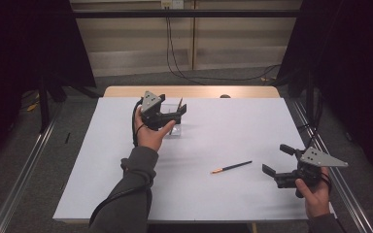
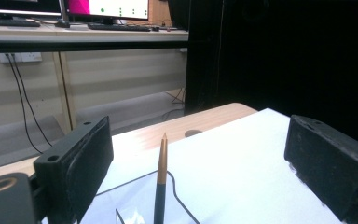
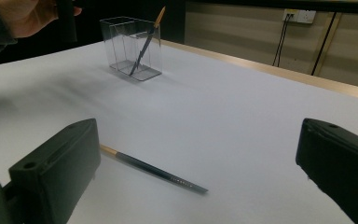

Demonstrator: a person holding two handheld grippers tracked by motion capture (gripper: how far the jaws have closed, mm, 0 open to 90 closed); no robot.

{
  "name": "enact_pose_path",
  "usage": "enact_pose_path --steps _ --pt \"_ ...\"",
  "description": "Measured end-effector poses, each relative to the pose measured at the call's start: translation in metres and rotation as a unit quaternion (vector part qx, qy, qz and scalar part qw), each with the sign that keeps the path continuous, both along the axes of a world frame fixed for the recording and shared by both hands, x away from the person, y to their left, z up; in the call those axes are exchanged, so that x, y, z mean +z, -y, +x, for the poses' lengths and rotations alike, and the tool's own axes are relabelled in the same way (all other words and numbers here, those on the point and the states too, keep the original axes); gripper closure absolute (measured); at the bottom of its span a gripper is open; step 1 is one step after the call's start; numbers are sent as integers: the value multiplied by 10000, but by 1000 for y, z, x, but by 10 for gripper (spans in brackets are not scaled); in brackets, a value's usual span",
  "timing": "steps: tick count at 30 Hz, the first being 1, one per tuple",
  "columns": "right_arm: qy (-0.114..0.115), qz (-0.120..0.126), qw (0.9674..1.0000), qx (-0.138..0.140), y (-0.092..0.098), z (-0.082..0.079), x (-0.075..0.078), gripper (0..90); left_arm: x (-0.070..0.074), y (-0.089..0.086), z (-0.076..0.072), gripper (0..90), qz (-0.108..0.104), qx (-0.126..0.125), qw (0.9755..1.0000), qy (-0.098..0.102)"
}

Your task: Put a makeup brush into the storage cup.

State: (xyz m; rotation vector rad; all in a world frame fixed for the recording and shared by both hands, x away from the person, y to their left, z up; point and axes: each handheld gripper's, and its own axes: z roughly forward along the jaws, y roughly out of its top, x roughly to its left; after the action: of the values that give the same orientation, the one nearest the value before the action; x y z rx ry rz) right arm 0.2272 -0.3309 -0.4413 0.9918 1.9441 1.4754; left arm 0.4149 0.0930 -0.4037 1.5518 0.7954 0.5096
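A clear square container (image 1: 177,130) stands toward the back of the white table, with a black pencil (image 1: 178,108) leaning in it, its tan end up. My left gripper (image 1: 177,114) hovers right over the container, open. In the left gripper view the pencil (image 2: 160,182) rises between the wide-apart jaws of the left gripper (image 2: 198,140) and touches neither. A second black pencil (image 1: 231,167) lies flat on the table at right of centre. My right gripper (image 1: 278,160) is open beside it, near the right edge. From the right gripper (image 3: 191,154) view, that pencil (image 3: 154,170) lies just ahead, and the container (image 3: 130,46) stands farther off.
A white sheet (image 1: 223,131) covers most of the wooden table, whose bare strip (image 1: 189,91) at the back has a small hole (image 1: 225,96). Metal rails run along both sides on the floor. Cables hang on the wall behind.
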Motion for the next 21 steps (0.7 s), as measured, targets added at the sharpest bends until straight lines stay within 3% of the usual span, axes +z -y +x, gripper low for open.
enact_pose_path --steps 9,14,20,21 --pt "0 10 10000 -21 0 0 0 0 1 -6 -4 28 -199 -124 9997 -51" --pt "23 -3 10000 -74 -1 0 0 0 1 -14 -6 7 42 -311 9995 -93" --pt "-1 7 10000 -36 -1 0 -1 0 3 -17 -11 7 -6 -327 9994 -78" --pt "-4 2 10000 -30 -1 0 -1 0 3 -19 -12 7 65 -366 9993 -91"
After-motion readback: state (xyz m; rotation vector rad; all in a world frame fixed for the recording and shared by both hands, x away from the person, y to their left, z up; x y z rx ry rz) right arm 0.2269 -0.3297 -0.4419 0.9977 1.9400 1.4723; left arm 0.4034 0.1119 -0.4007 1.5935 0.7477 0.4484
